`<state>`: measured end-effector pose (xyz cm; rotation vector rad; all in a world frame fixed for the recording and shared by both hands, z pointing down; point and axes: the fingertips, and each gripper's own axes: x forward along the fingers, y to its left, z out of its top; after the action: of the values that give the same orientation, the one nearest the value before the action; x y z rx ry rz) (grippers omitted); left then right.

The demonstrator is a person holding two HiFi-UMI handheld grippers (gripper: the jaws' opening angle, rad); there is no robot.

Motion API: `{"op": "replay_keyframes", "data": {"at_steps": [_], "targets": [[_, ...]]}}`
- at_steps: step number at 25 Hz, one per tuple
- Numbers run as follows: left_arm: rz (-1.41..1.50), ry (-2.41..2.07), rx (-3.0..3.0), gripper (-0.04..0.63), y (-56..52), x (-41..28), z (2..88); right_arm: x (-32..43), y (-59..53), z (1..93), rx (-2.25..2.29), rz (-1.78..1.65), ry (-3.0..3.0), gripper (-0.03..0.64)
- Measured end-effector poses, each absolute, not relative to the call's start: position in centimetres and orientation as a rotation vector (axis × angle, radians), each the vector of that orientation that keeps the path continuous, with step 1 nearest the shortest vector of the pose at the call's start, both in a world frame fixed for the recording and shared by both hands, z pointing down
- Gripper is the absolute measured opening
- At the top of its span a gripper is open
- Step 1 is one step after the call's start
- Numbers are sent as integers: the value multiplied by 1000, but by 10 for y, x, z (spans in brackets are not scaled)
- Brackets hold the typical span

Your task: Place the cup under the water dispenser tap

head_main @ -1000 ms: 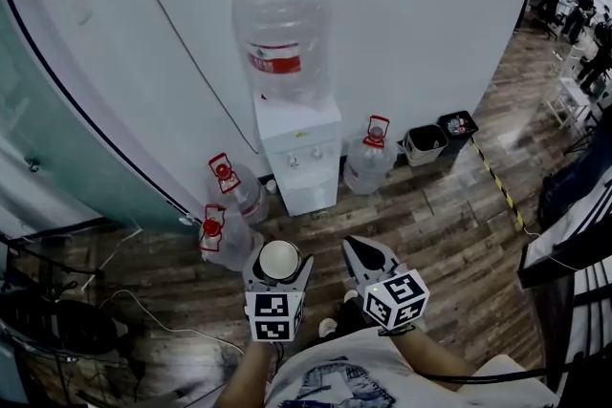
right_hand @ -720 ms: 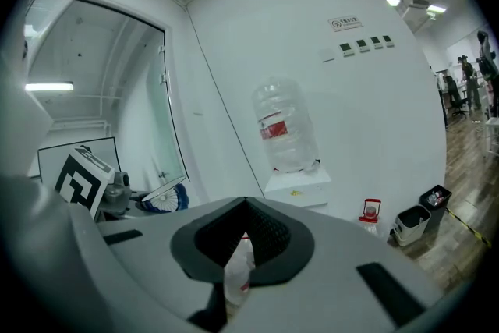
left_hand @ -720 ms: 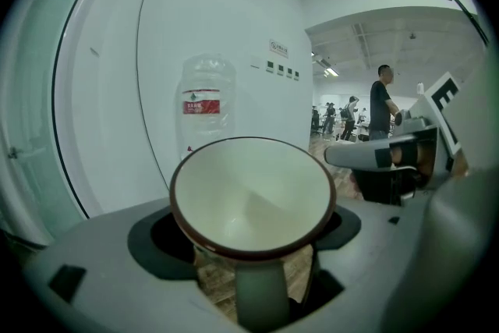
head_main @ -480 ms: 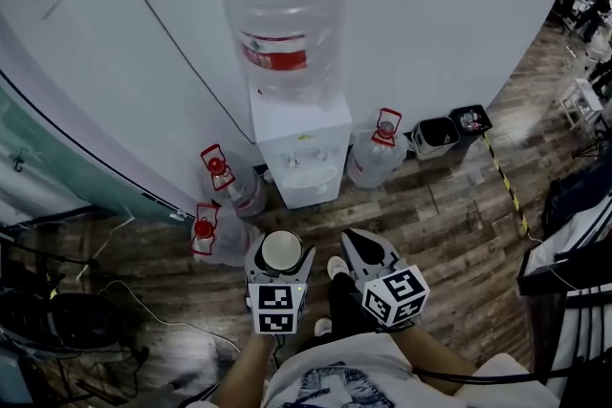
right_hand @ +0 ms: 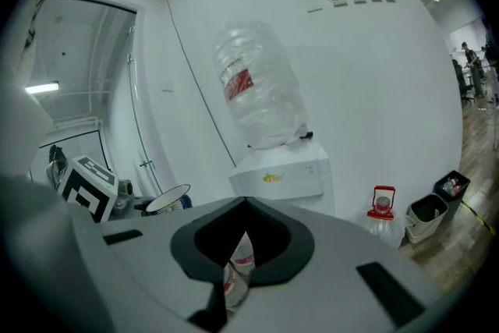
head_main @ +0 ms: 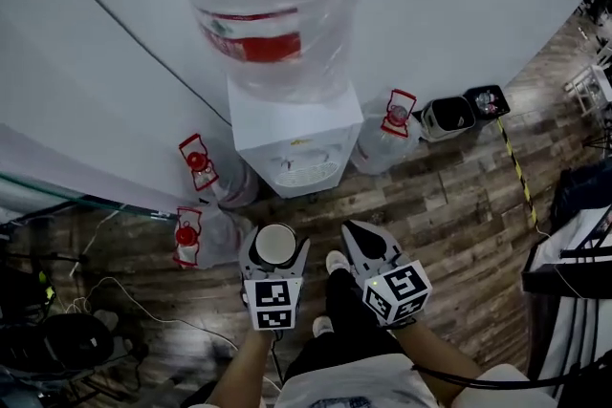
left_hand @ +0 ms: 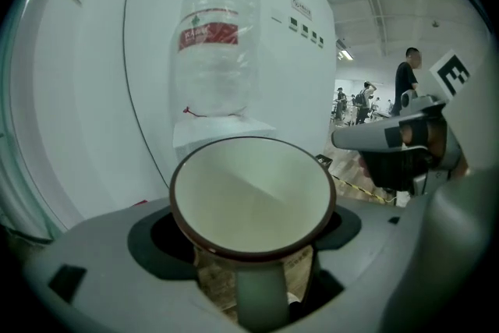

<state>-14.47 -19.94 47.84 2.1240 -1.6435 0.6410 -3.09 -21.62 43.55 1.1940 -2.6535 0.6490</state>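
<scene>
Cup point(left_hand: 253, 195): upright, mouth up, your left gripper point(head_main: 275, 261) clamped round its body so it travels level.
Water dispenser point(head_main: 296, 134): on the far side, well apart from the cup; tap not yet reached.
Right gripper point(head_main: 369, 248): jaws pressed together, empty, idle at right.

A red-handled water jug point(head_main: 379, 151) stands beside two bins point(head_main: 449, 118). Two more jugs point(head_main: 222, 238) sit by the white wall point(head_main: 86, 110). Striped tape point(head_main: 517, 170) crosses the wooden floor point(head_main: 449, 205).
</scene>
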Motion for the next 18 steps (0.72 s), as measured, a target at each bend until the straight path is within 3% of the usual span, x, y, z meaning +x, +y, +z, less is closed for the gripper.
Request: {"op": "replay_keyframes", "data": {"at_steps": [18], "targets": [[661,-1644,2117,442,-291,-154,660,-57,-292,619,1204,633,-2636,18]]}}
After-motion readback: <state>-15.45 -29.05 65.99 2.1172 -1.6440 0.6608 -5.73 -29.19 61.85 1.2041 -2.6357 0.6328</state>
